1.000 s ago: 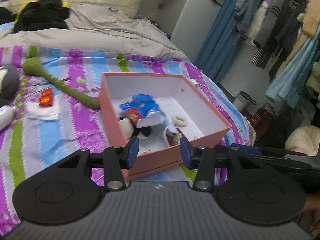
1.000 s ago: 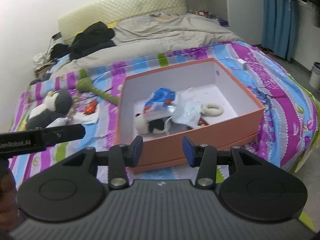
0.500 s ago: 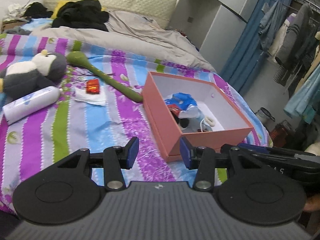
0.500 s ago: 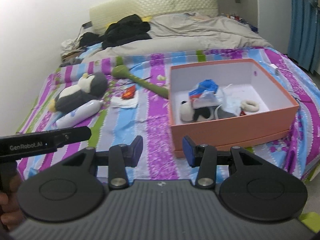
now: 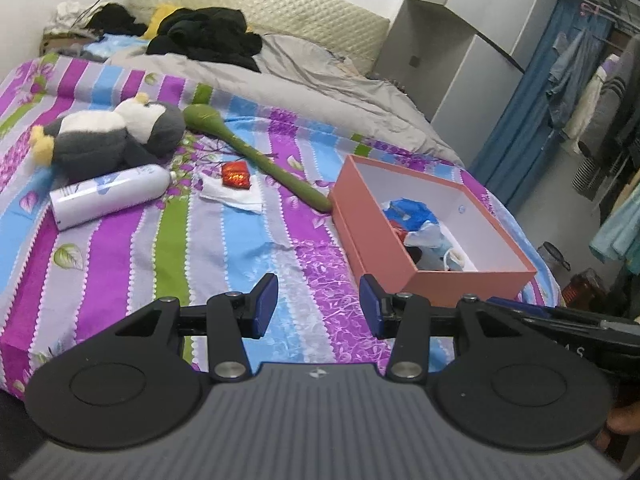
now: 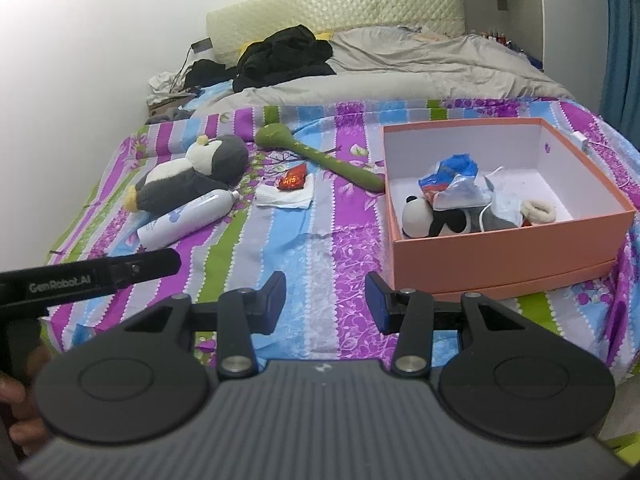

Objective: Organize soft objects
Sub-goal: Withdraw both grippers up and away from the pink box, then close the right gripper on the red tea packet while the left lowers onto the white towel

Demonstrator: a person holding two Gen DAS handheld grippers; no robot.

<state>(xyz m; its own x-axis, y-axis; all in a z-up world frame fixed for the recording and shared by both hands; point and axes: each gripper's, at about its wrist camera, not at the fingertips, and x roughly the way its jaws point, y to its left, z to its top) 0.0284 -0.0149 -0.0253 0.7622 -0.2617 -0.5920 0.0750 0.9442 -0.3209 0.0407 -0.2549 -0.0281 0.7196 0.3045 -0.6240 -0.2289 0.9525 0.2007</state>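
The left gripper [image 5: 318,306] hung over the striped bedspread [image 5: 224,248] with its jaws apart and nothing between them. The right gripper [image 6: 326,304] was released too, and it held nothing.

In the left view, a grey and white penguin toy [image 5: 112,136] lay at about ten o'clock from the gripper. A white bottle [image 5: 112,194] lay on its side, touching the front of the penguin. A long green soft toy [image 5: 256,156] stretched from beside the penguin's head down to the pink box [image 5: 372,240], and its thin end touched the box corner. A shiny red wrapper [image 5: 236,175] sat on a white tissue [image 5: 236,198], just beside the green toy. The box stood at about two o'clock from the gripper, near the edge of the bed.

In the right view, the box [image 6: 500,256] was at about two o'clock, and its lid was off. Inside it lay a small black and white plush [image 6: 436,220], a blue crinkly bag [image 6: 452,174], a pale blue face mask [image 6: 504,204] and a fluffy white ring [image 6: 540,210]. The penguin [image 6: 196,176] and the bottle [image 6: 184,220] were at about ten o'clock. The green toy [image 6: 320,156] was at about twelve o'clock.

At the far end of the bed, a grey blanket [image 6: 420,68] and a heap of black clothes [image 6: 284,56] lay below the headboard [image 6: 332,4].
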